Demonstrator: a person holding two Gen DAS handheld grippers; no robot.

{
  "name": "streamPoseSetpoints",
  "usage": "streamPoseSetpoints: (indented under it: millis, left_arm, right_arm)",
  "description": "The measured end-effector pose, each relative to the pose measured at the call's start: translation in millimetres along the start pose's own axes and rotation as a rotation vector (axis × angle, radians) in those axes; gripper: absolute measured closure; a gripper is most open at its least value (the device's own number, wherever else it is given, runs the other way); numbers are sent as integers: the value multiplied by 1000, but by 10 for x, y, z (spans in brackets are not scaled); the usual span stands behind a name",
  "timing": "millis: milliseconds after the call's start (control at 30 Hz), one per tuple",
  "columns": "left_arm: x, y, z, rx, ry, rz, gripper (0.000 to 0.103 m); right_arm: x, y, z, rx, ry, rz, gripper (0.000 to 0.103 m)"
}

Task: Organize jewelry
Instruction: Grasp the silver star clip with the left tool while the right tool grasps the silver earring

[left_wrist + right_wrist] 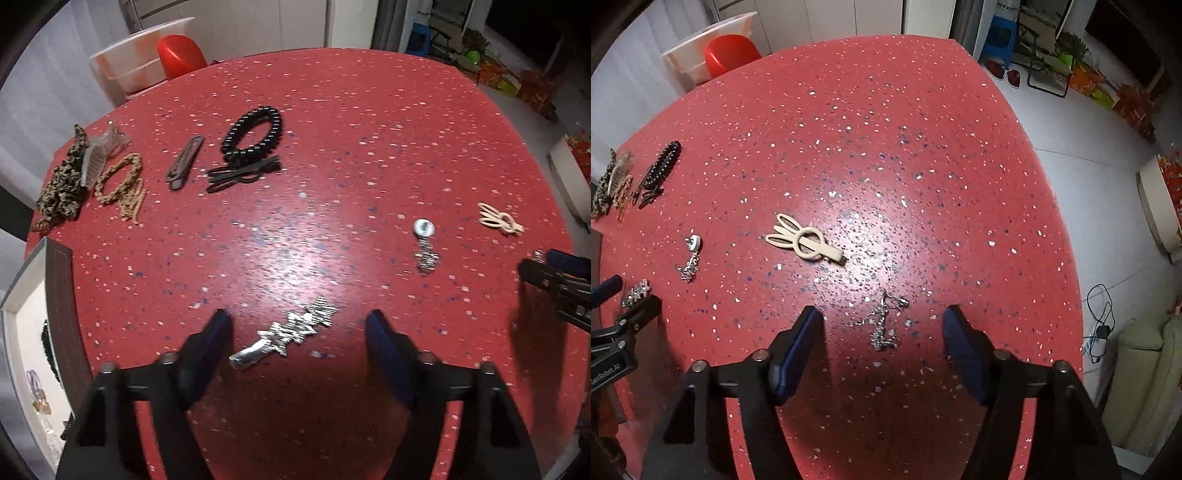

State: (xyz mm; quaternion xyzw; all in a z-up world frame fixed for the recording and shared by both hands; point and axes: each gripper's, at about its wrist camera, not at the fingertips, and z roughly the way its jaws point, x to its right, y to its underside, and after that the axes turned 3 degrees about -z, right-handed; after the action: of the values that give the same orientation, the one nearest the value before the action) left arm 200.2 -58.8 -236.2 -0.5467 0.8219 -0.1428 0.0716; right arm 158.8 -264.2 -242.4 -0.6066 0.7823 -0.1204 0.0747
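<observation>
Surface: round red table (332, 122), glossy, speckled with pale and blue flecks; glare patch mid-table. A white tub (136, 59) and a red stool (179, 53) stand beyond the far edge.

My left gripper (299, 325) has its fingers spread wide, holding nothing. Between the blue pads lies a silver hair clip (284, 334), flat on the table, its star-shaped glittery pieces in a row, smooth metal tail toward me.

My right gripper (882, 321) is likewise spread wide and empty. Between its fingers lies a thin sparkly silver chain piece (882, 325), tangled; I can't tell its exact form.

Beyond that, a cream rabbit-ear clip (803, 240), matte, with a ring in its middle. To its left, a silver earring (424, 243): round pale disc with a dangling glittery part.

Far left group: black bead bracelet (255, 133) touching black hair ties (240, 173); dark flat clip (184, 162); tan braided rope loop (118, 177); camouflage scrunchie (62, 184) with a clear claw clip (98, 155) resting on it.

At my left, a white-lined box (22, 306) with a dark stitched rim, holding small items, blurred.
</observation>
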Motion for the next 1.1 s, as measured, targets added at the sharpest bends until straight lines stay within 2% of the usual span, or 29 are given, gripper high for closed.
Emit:
streamPoseSetpoints:
  millis: [233,400,433,667,767,1100]
  left_arm:
    - [173,26,-70,-1,15,19,64]
    - [171,98,-121,-2,19,20,64]
    - [169,110,-132,-2,24,16,64]
    - [53,243,-218,0,51,-16,64]
    - [61,302,-281,3,61,-25,64]
    - [85,552,-513,-2,80,-53,64]
  right_arm:
    - [-66,-20,-33,-4,-15,-13,60]
    - [-123,2,-65,-7,-19,0,88]
    - [-116,12,-77,-8,-22,3,90]
    - [27,78,-71,-18,-64,40,91]
    - [57,126,-114,-17,-95,57,95]
    - [136,455,-316,-27,-167,92,95]
